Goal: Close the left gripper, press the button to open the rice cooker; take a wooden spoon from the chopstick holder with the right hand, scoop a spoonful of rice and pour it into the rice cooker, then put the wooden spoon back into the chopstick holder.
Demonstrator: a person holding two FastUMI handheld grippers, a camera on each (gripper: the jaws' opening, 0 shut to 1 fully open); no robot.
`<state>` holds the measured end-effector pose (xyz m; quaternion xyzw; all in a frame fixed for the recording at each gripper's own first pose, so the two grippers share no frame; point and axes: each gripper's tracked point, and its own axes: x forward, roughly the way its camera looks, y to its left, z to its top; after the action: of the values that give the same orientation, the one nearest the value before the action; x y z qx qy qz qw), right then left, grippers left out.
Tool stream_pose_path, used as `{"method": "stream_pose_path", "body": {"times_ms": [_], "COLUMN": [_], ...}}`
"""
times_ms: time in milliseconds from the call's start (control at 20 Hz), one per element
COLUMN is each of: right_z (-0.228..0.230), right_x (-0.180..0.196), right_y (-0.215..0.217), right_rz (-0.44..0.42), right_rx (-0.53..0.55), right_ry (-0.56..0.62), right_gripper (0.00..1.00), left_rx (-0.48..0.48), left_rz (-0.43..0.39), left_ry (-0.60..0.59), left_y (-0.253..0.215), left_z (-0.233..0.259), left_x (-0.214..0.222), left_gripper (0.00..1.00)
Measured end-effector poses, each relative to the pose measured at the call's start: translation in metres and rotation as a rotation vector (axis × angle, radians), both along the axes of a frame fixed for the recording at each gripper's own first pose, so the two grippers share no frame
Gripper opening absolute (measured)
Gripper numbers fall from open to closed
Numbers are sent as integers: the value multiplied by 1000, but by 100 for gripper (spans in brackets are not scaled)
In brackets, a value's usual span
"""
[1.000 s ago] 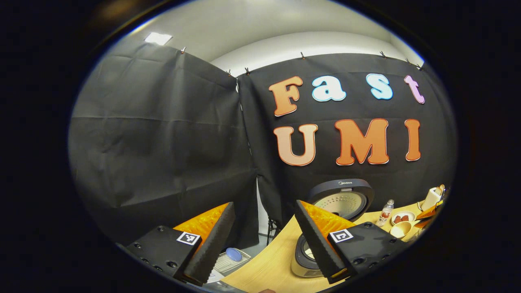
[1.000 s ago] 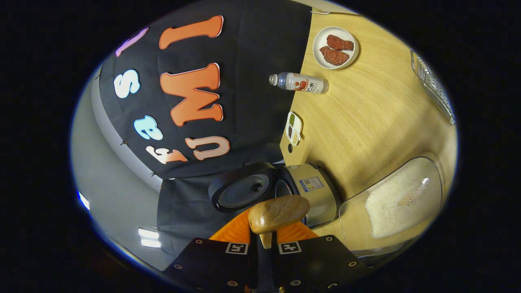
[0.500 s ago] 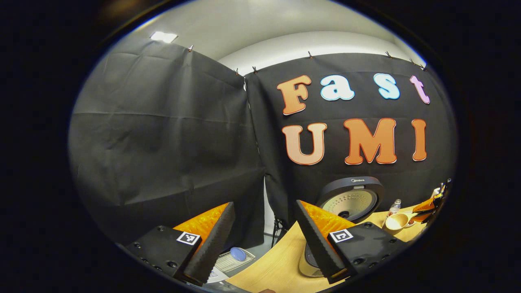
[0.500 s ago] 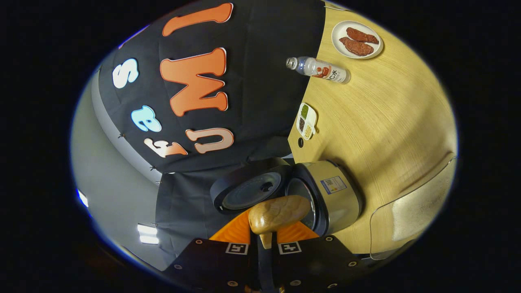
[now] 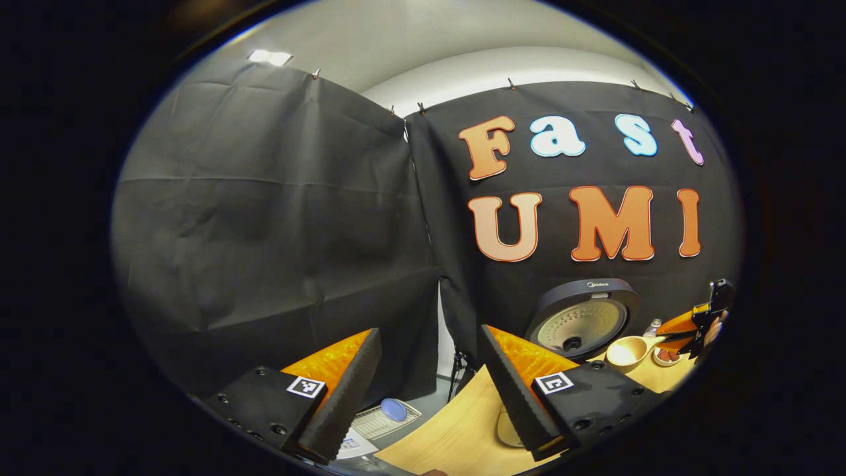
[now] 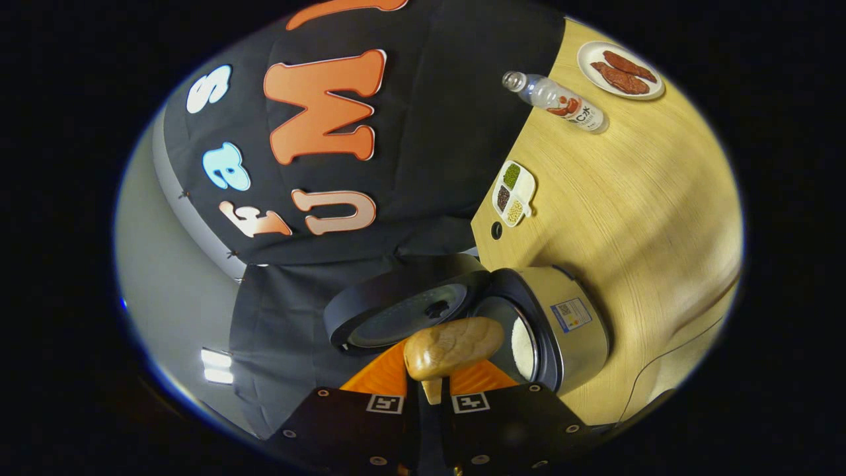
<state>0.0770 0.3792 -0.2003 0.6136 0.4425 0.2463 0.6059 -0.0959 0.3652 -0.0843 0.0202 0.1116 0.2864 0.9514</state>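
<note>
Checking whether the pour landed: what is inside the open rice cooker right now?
In the right gripper view, the rice cooker lies open, and a white patch of rice shows inside. The wooden spoon, clamped in the right tool, covers part of the opening, so the rest is hidden.

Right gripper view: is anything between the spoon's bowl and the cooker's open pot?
Nothing visible blocks it. The right tool grips the spoon, whose bowl sits right at the cooker mouth. The lid is swung fully open, off to one side. The bottle and small dishes lie farther off on the table.
</note>
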Motion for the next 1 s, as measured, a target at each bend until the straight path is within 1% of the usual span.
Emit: {"method": "stream_pose_path", "body": {"times_ms": [100,350,400,450,550,600,800,1000], "right_z": [-7,-21,-25,-29,-35,-36,-35,-22], "right_x": [4,4,4,2,1,2,7,14], "right_y": [10,28,30,28,31,32,34,36], "right_rz": [19,59,66,77,95,98,97,95], "right_rx": [-61,-172,-203,-232,-275,-292,-380,-471], "right_ry": [-29,-75,-85,-92,-107,-118,-182,-290], "right_gripper": [12,12,12,12,13,12,12,12], "left_rx": [-4,-17,-13,-11,-7,-6,3,-1], "left_rz": [8,35,35,37,38,36,25,25], "left_ry": [7,32,37,46,54,57,65,72], "left_y": [4,14,17,18,19,18,17,16], "left_z": [-5,-15,-17,-18,-20,-20,-22,-23], "left_x": [0,-7,-7,-5,-2,-1,4,2], "left_gripper": [99,100,92,92,93,99,99,99]}}
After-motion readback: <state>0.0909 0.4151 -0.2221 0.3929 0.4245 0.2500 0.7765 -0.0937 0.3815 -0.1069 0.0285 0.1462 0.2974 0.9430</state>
